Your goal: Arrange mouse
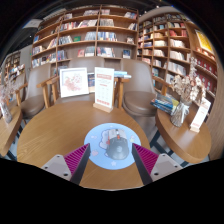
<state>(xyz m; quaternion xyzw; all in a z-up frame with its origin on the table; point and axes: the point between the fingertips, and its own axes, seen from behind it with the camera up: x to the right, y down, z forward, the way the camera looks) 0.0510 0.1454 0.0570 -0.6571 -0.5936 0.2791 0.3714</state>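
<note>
One mouse (118, 148), grey, small and rounded, darker on its top. It sits on one round pale-blue mat (111, 142) on a round wooden desk (50, 130), just ahead of and between the fingers (76, 158). Two fingers, magenta pads on their inner faces, spread apart and gripping nothing; gripper (111, 162) low over the desk's near edge. Beyond the mat, two upright display boards (104, 88) on the desk's far side, two wooden chairs (50, 92) behind them. Bookshelves (95, 35) line the walls. A second desk (185, 140) to the right carries books.
</note>
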